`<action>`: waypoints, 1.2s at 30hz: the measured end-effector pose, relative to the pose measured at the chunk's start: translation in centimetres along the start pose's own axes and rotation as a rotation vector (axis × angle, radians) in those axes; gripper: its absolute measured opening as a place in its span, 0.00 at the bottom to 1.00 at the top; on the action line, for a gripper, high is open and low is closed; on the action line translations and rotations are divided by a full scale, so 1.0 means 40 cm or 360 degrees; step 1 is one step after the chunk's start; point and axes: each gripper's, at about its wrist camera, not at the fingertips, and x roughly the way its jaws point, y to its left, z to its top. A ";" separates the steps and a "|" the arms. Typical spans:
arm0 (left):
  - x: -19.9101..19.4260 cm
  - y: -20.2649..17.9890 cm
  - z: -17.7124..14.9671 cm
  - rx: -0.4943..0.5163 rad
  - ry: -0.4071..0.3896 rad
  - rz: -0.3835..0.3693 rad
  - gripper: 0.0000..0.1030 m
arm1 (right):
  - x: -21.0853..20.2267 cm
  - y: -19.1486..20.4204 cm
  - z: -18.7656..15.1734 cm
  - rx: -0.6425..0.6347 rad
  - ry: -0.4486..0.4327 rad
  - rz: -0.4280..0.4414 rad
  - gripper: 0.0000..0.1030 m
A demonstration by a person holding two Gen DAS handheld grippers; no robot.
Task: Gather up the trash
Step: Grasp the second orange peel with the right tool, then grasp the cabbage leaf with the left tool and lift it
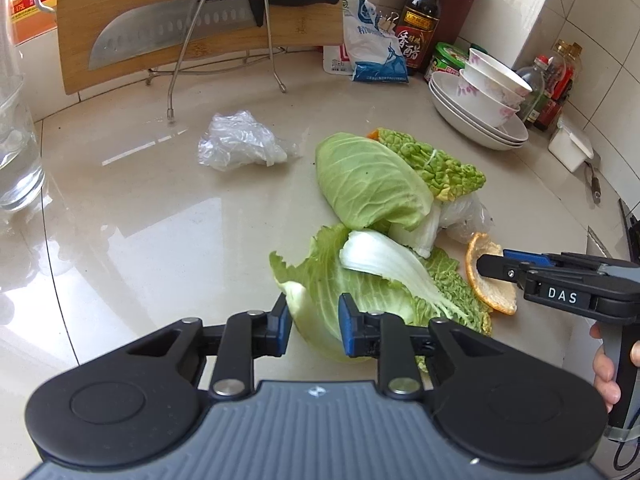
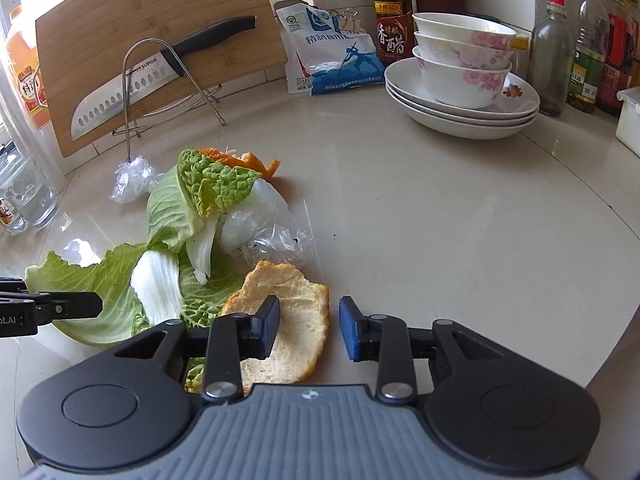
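Observation:
A heap of green cabbage leaves (image 1: 372, 184) (image 2: 168, 216) lies on the beige counter. My left gripper (image 1: 314, 322) is open, its jaws on either side of the near edge of the lowest leaf (image 1: 320, 292). An orange peel (image 2: 288, 320) (image 1: 486, 284) lies right of the leaves. My right gripper (image 2: 306, 326) is open over the peel's right edge; it also shows in the left wrist view (image 1: 490, 266). A crumpled clear plastic bag (image 1: 240, 146) (image 2: 132, 180) lies behind the leaves. More clear plastic (image 2: 264, 228) sits under the heap, with more peel (image 2: 240, 160) behind.
A cutting board with a knife (image 1: 180, 24) leans on a wire rack at the back. A salt bag (image 1: 372, 40), a vinegar bottle (image 1: 420, 16), stacked bowls on plates (image 2: 460, 92) and bottles (image 2: 588, 40) stand at the back right. A glass jar (image 1: 16, 152) stands left.

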 end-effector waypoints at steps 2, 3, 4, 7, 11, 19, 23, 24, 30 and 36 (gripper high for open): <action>-0.006 -0.001 0.002 -0.0001 -0.0004 -0.0015 0.15 | 0.007 0.003 0.007 -0.0047 0.0002 0.0004 0.37; -0.008 -0.003 0.003 0.0020 -0.0001 -0.0020 0.14 | 0.009 0.003 0.009 -0.0074 0.0002 0.0013 0.36; -0.010 -0.006 0.005 0.0038 0.0001 -0.0021 0.13 | 0.011 0.003 0.009 -0.0102 0.0000 0.0023 0.36; -0.021 -0.008 0.012 0.0075 0.0010 -0.0039 0.10 | 0.016 -0.003 0.015 -0.0175 0.0007 0.0072 0.37; -0.039 -0.014 0.025 0.0154 0.0009 -0.0023 0.08 | 0.018 -0.009 0.025 -0.0207 0.0041 0.0130 0.31; -0.097 -0.019 0.046 0.0338 -0.0005 0.0048 0.07 | -0.036 0.006 0.026 -0.0225 0.0003 0.0120 0.09; -0.142 -0.025 0.059 0.0436 -0.0047 0.0091 0.07 | -0.078 0.024 0.027 -0.0289 -0.0042 0.0099 0.08; -0.155 -0.029 0.062 0.0463 -0.0065 0.0100 0.07 | -0.089 0.028 0.028 -0.0302 -0.0052 0.0102 0.08; -0.209 -0.046 0.094 0.0547 -0.0185 0.0144 0.07 | -0.126 0.049 0.035 -0.0328 -0.0101 0.0116 0.08; -0.201 -0.043 0.099 0.0573 -0.0194 0.0169 0.09 | -0.138 0.066 0.024 -0.0342 -0.0110 0.0129 0.08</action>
